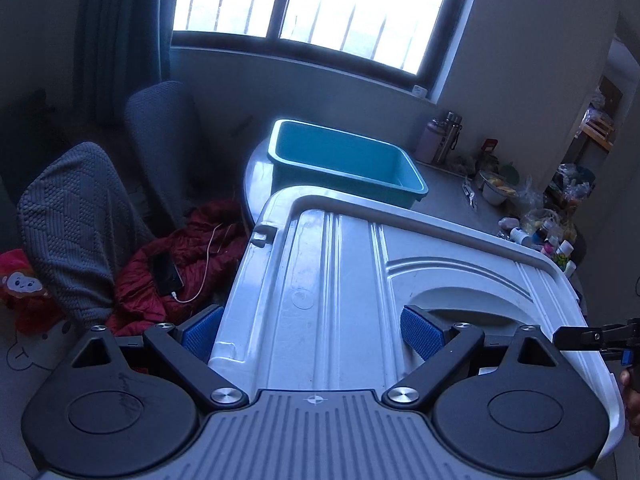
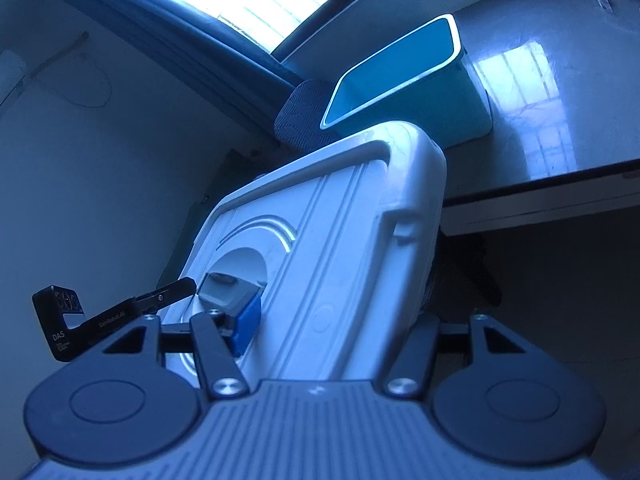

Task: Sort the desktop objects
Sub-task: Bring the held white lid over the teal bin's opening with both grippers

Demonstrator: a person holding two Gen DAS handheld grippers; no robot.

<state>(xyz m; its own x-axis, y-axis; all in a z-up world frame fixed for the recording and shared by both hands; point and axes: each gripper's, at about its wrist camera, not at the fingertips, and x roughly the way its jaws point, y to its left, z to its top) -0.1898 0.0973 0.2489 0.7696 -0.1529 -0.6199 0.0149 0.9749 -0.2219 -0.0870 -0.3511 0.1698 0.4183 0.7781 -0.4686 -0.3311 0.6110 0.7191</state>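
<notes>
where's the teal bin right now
In the left wrist view the teal bin sits upper centre on the round table, below the window and just behind the white lid held by both grippers.

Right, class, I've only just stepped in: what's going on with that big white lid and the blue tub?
A person holds a white plastic lid with both handheld grippers. The left gripper spans one end of it, and the right gripper clamps the opposite end, one pad in the lid's recessed handle. The lid is carried tilted, off the table, on which a teal bin stands empty. Bottles and clutter sit further along the table.
</notes>
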